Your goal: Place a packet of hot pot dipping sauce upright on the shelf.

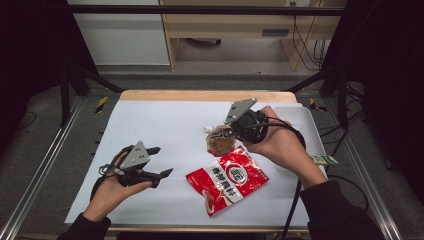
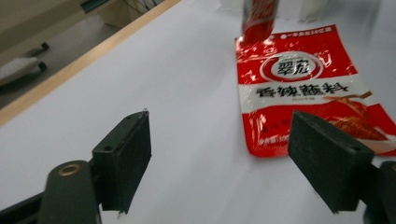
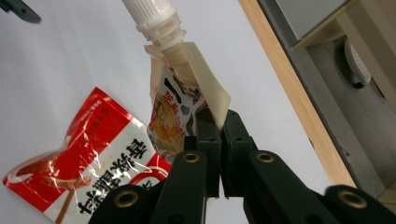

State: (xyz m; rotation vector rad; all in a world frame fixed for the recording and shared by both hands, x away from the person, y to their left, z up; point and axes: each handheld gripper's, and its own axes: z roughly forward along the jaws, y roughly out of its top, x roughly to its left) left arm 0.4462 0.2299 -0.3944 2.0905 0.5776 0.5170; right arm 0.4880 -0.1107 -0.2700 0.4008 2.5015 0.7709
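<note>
A red and white seasoning sachet [image 1: 227,179] [image 2: 303,88] [image 3: 84,158] lies flat on the white sheet, right of centre. Just behind it hangs a small spouted pouch [image 1: 220,144] [image 3: 173,116] with a white screw cap [image 3: 149,11], lifted off the sheet. My right gripper [image 1: 227,134] [image 3: 220,121] is shut on the pouch's flat side seam near the spout. My left gripper [image 1: 162,161] [image 2: 219,158] is open at the left, low over the sheet, jaws pointing toward the sachet with nothing between them.
The white sheet [image 1: 165,125] covers the table up to a wooden back edge [image 1: 200,95]. A pale tray [image 1: 300,120] sits at the right rear, with a small green-and-white packet [image 1: 325,160] beside the right wrist. Metal frame rails [image 1: 40,170] run along both sides.
</note>
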